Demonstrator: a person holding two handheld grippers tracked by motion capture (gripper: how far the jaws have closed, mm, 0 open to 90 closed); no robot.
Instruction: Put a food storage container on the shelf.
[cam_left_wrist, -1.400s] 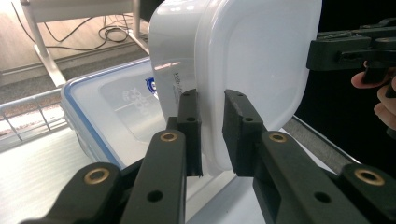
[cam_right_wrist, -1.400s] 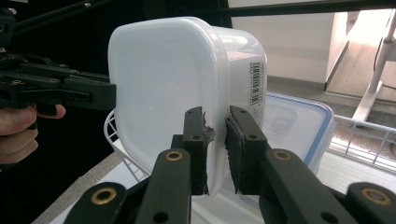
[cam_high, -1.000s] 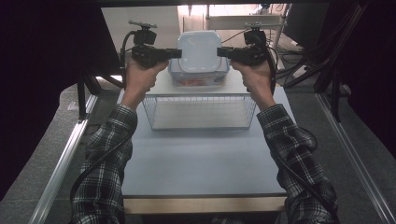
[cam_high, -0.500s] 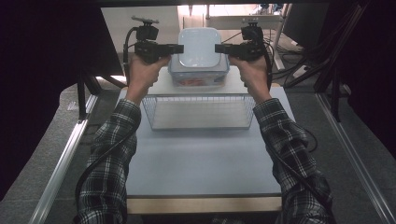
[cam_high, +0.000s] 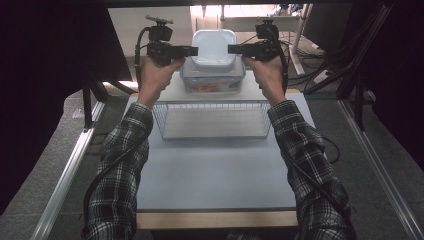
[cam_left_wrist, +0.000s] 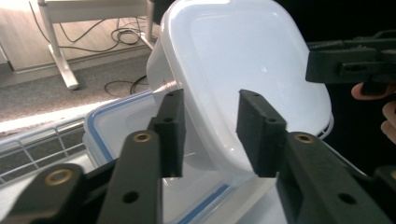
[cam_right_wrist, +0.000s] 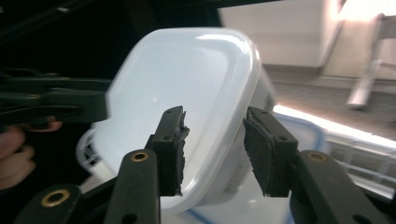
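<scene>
A white lidded plastic container (cam_high: 214, 47) sits on top of a clear box with a blue-rimmed lid (cam_high: 212, 80), at the far side of the table. My left gripper (cam_high: 192, 50) is at its left edge and my right gripper (cam_high: 232, 49) at its right edge, both pointing inward. In the left gripper view the jaws (cam_left_wrist: 211, 98) have just been opening and the container's rim (cam_left_wrist: 243, 56) lies in the gap, untouched by the pads. In the right gripper view the jaws (cam_right_wrist: 215, 114) have also been opening, straddling the other rim (cam_right_wrist: 187, 79) without pressing it.
A wire basket (cam_high: 212, 120) stands in front of the stacked boxes, under the pale shelf board (cam_high: 175, 92) they rest on. The grey table top (cam_high: 215, 170) stretches toward me. Dark frames and cables flank the table.
Both hands and the white container have shifted farther from me, onto the blue-rimmed box. Both pairs of jaws have spread and no longer pinch the container's rim.
</scene>
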